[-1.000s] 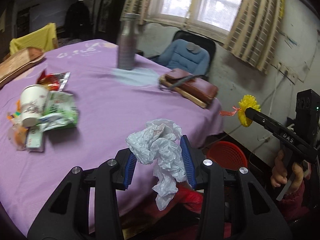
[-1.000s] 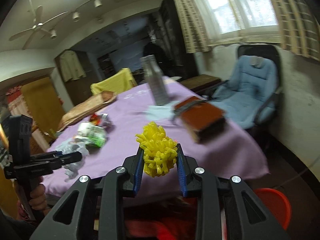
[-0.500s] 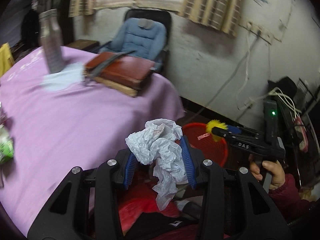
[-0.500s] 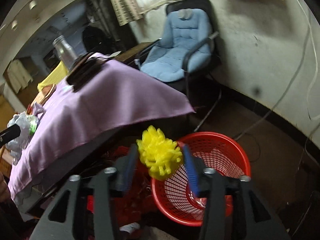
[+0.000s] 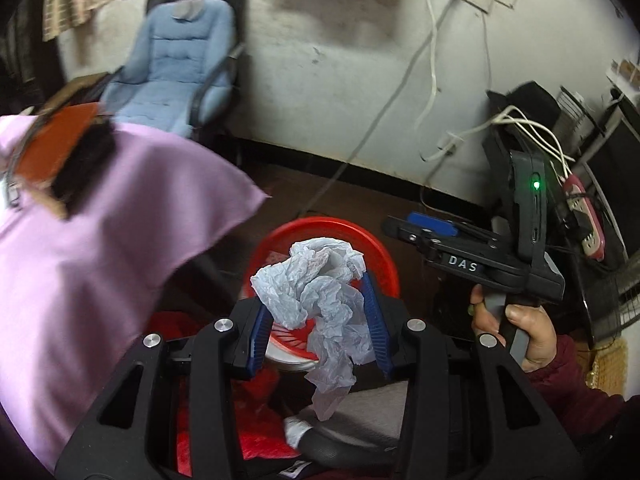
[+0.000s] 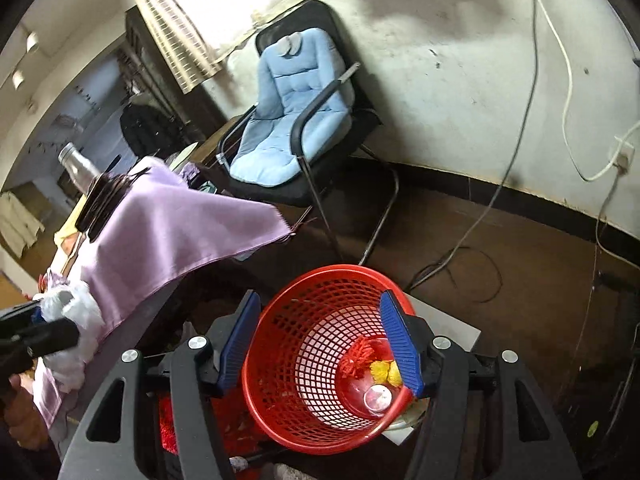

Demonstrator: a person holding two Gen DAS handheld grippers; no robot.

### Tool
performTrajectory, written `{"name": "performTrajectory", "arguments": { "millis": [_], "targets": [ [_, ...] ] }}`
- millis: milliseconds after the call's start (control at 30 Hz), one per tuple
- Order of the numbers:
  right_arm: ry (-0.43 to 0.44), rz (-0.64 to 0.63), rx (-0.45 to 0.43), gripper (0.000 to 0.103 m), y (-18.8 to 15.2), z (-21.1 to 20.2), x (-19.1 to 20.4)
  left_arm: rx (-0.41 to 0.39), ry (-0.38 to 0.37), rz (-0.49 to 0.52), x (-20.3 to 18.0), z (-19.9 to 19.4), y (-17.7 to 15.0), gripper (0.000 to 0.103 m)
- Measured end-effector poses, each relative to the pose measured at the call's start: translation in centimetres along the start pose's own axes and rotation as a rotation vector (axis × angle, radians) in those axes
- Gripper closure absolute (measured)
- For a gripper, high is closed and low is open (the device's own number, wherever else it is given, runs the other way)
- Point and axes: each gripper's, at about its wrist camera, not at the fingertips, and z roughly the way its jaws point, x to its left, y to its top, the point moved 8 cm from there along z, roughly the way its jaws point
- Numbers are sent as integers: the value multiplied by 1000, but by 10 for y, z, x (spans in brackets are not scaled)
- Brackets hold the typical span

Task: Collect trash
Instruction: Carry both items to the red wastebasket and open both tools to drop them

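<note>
My left gripper (image 5: 320, 320) is shut on a crumpled white plastic bag (image 5: 316, 292), held above the near rim of the red mesh trash basket (image 5: 376, 256) on the floor. My right gripper (image 6: 320, 340) is open and empty, directly over the red basket (image 6: 280, 364). A yellow pompom (image 6: 386, 370) lies at the basket's bottom beside a red tassel (image 6: 362, 356) and a shiny round lid (image 6: 376, 396). In the right wrist view the left gripper with the white bag (image 6: 72, 320) shows at the left edge. In the left wrist view the right gripper (image 5: 424, 228) hovers right of the basket.
The table with its purple cloth (image 5: 100, 240) hangs over to the left. A brown case (image 5: 52, 152) lies on it. A blue padded chair (image 6: 296, 112) stands by the wall. Cables (image 6: 460, 256) run across the dark floor. A power strip (image 5: 584, 216) is at right.
My right gripper opened and the yellow pompom dropped into the red basket. My left gripper swung away from the table toward the basket, still holding the white bag.
</note>
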Motion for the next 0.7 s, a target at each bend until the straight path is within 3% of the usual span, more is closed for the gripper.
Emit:
{"name": "performTrajectory", "arguments": {
  "millis": [33,100,200,400,700],
  "targets": [
    [-2,3,-3,42,0,-1,-3,12,-17,2,-4,7,3,55],
    [-6,11,-8,42,0,-2,-9,13,-21,-2,-8,11,7,35],
    [-7,22,-7,42,-1,-1,-13,-11,2,2,-8,10,12,24],
    [-40,30,42,41,-14,15,-26,-56,56,-32,15,-9,13,17],
    [-110,84,175,41,-46,62,-55,-97,106,-78,41,-37,4,17]
  ]
}}
